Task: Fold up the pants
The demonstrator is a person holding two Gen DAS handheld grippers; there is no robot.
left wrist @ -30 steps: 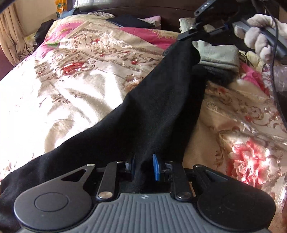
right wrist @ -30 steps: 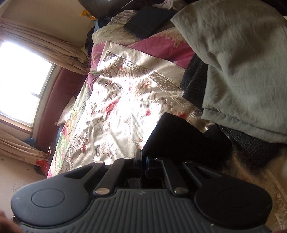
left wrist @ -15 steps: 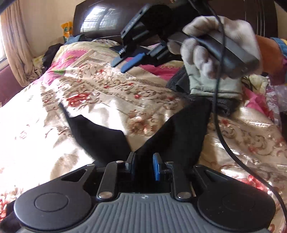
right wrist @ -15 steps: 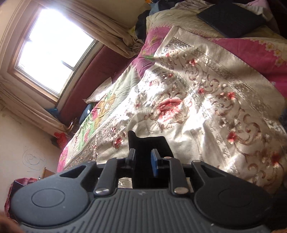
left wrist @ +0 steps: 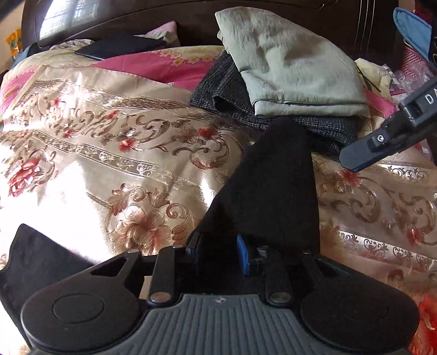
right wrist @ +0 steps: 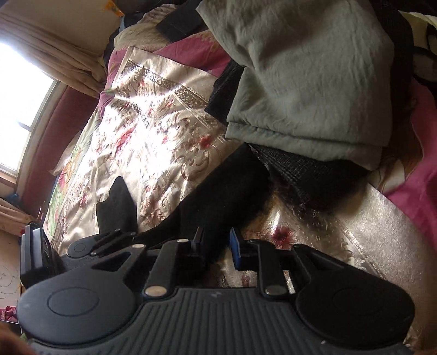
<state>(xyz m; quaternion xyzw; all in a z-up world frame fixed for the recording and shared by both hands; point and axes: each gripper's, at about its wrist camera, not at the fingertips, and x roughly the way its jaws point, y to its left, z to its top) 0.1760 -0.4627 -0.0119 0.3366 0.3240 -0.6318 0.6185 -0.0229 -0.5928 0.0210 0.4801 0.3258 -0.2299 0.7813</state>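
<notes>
The black pants point(left wrist: 273, 188) lie on the floral bedspread point(left wrist: 109, 153). One end reaches up toward the folded clothes pile, and another part point(left wrist: 35, 262) lies at the lower left. My left gripper point(left wrist: 220, 255) is shut on the black pants, with the fabric bunched between its blue pads. In the right wrist view the pants point(right wrist: 224, 196) run from the pile down between the fingers. My right gripper point(right wrist: 215, 247) has its jaws apart with the cloth lying loosely between them. Its tip also shows at the right of the left wrist view point(left wrist: 352, 161).
A folded pale green garment point(left wrist: 295, 65) sits on a dark grey checked one point(left wrist: 232, 90) at the back right. A dark flat item point(left wrist: 120, 47) lies near the dark wooden headboard point(left wrist: 191, 16). A window and curtains point(right wrist: 35, 54) are at the left.
My right gripper has come down from above the bed to the pants by the clothes pile, jaws now wider. The left gripper stayed shut on the pants and moved toward the pile.
</notes>
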